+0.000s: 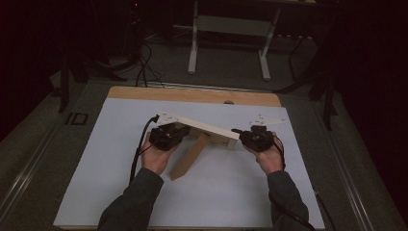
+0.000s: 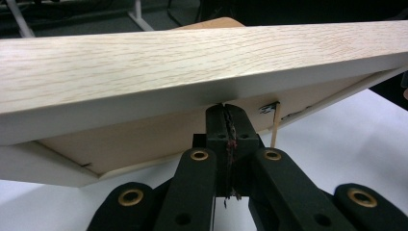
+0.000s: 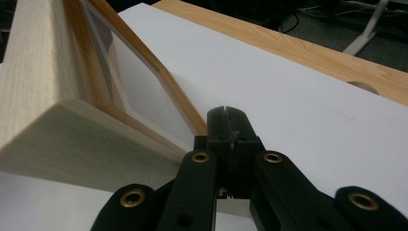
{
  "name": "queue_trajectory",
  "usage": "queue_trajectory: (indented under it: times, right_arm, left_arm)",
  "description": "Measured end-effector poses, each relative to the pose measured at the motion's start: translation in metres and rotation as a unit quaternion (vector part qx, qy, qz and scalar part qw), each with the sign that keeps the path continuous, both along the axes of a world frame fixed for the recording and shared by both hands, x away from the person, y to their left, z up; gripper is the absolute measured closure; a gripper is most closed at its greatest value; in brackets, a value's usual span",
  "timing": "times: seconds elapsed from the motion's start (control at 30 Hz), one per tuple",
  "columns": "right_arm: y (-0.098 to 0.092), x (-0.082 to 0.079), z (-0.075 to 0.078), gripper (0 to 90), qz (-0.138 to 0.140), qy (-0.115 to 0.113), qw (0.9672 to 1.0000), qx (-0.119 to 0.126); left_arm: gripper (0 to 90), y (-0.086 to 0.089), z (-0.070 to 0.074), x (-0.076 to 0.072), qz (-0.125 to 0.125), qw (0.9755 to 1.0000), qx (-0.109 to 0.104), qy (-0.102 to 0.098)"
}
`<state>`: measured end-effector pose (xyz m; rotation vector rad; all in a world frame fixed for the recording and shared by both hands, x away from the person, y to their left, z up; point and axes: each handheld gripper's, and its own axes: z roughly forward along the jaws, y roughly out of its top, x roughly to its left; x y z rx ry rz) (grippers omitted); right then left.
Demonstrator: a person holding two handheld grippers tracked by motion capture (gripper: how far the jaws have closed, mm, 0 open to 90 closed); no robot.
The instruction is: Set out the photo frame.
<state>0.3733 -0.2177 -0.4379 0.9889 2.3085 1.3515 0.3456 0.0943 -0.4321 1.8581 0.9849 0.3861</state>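
Note:
A light wooden picture frame (image 1: 206, 128) stands tilted on the white sheet (image 1: 221, 187), with a brown wooden piece (image 1: 189, 158) slanting down from its middle towards me. My left gripper (image 1: 180, 130) sits at the frame's left end. In the left gripper view its jaws (image 2: 225, 109) are pressed together, with the tips just under the frame's broad pale edge (image 2: 183, 62) against the beige back. My right gripper (image 1: 243, 136) is at the frame's right end. It is shut (image 3: 226, 113) beside the frame's corner (image 3: 53, 130), with nothing between the pads.
The white sheet covers a wooden tabletop whose bare strip (image 1: 192, 94) runs along the far edge, with a round hole (image 1: 229, 102). A white table frame (image 1: 231, 29) and cables (image 1: 142, 67) stand on the dark floor beyond. A black cable (image 1: 140, 144) trails from the left gripper.

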Motion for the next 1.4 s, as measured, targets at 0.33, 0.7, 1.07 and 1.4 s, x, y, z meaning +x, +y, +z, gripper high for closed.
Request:
queue_trajectory:
  times: [0.33,0.7,1.07,1.4]
  right_arm:
    - [0.002,-0.002,0.0,89.7,0.008,0.002,1.0,0.0]
    - [0.005,-0.005,0.001,89.7,0.017,-0.001,0.9998,0.004]
    - [0.007,-0.009,0.002,89.7,0.025,-0.003,0.9997,0.005]
    - [0.008,-0.011,0.003,89.7,0.033,0.0,0.9993,0.016]
  left_arm:
    - [90.0,-0.008,0.001,0.0,-0.011,0.9999,0.0,0.002]
    - [90.0,-0.012,0.001,0.0,-0.017,0.9999,-0.001,0.001]
    - [90.0,-0.017,0.0,-0.001,-0.023,0.9997,-0.002,0.002]
    - [90.0,-0.023,0.0,-0.002,-0.031,0.9995,0.005,0.001]
